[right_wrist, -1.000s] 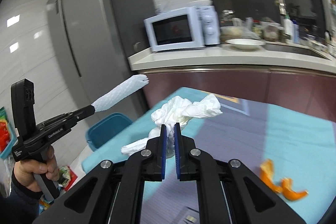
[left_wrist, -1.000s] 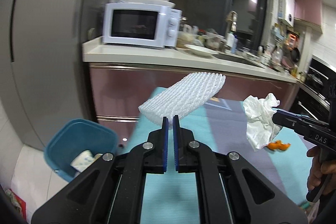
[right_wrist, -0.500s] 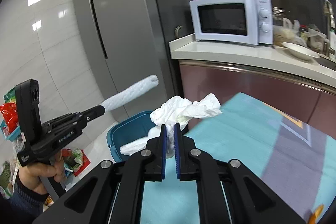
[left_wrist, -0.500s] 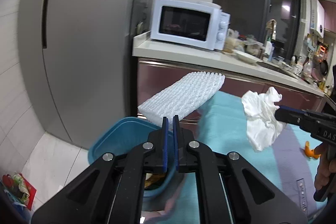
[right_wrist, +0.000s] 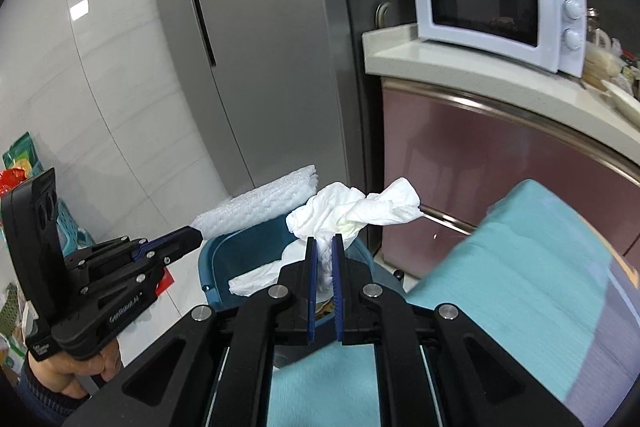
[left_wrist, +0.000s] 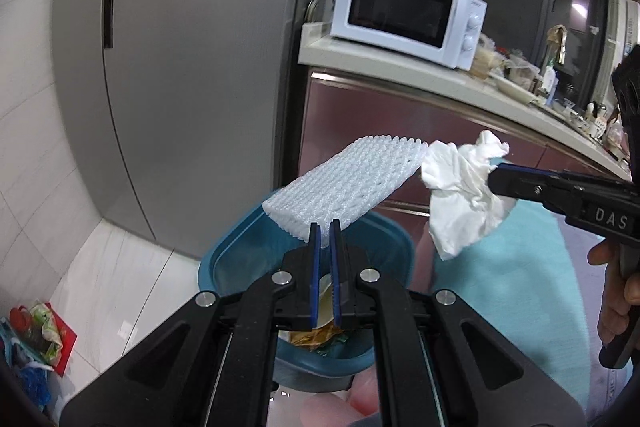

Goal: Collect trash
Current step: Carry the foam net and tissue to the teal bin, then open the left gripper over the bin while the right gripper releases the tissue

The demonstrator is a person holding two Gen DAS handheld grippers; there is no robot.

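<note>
My left gripper (left_wrist: 325, 233) is shut on a white foam net sleeve (left_wrist: 348, 183) and holds it above the blue trash bin (left_wrist: 236, 251). The bin has wrappers and scraps inside. My right gripper (right_wrist: 325, 245) is shut on a crumpled white tissue (right_wrist: 352, 211) and holds it over the same bin (right_wrist: 224, 259), just right of the foam sleeve (right_wrist: 260, 205). In the left wrist view the tissue (left_wrist: 460, 195) hangs from the right gripper's fingertips (left_wrist: 500, 181). In the right wrist view the left gripper (right_wrist: 192, 237) shows at the left.
The bin stands on the white floor beside the table with a teal cloth (right_wrist: 520, 287). A grey fridge (left_wrist: 192, 67) and a counter with a white microwave (left_wrist: 404, 11) stand behind. Bags of clutter (left_wrist: 36, 335) lie on the floor at the left.
Both grippers have swung left from over the table to above the blue bin, still holding the foam sleeve and the tissue. The two pieces have come closer together.
</note>
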